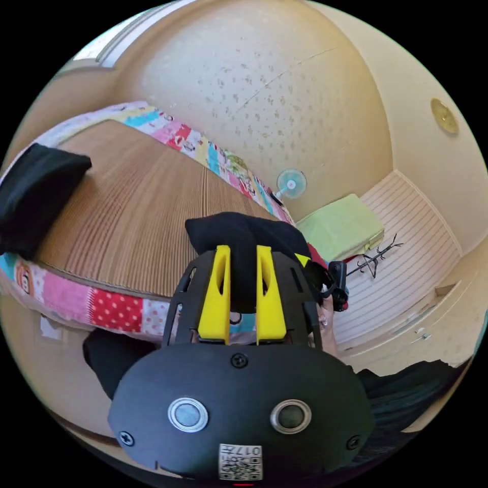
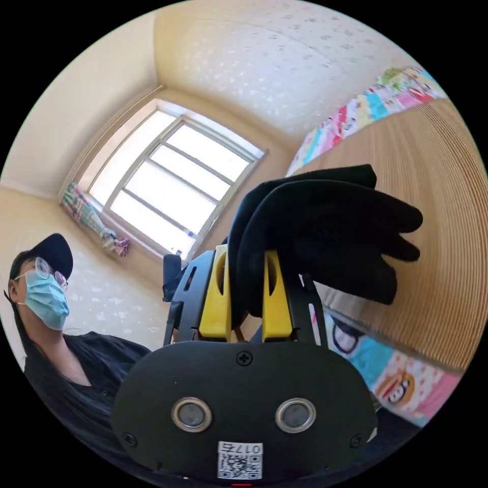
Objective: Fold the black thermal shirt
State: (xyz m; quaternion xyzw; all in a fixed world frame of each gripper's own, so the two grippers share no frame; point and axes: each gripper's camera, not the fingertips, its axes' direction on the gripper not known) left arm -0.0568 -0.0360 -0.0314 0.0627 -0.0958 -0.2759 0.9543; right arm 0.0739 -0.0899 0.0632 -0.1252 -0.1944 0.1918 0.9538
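The black thermal shirt [image 1: 239, 231] is bunched up and held off the bed between both grippers. In the left gripper view, my left gripper [image 1: 243, 251] is shut on a thick fold of it, with black cloth filling the gap between the yellow jaws. In the right gripper view, my right gripper [image 2: 246, 254] is shut on another fold of the shirt [image 2: 330, 223], whose layers bulge out to the right over the mat. The rest of the shirt hangs behind the gripper bodies, hidden.
A ribbed bamboo mat [image 1: 137, 203] covers the bed, edged by a colourful patchwork sheet [image 1: 117, 305]. Another dark folded garment [image 1: 35, 193] lies at the mat's far end. A fan [image 1: 291, 184], a green bundle [image 1: 340, 226] and a coat stand [image 1: 376, 256] stand beyond. A person [image 2: 51, 315] stands beside a window [image 2: 173, 183].
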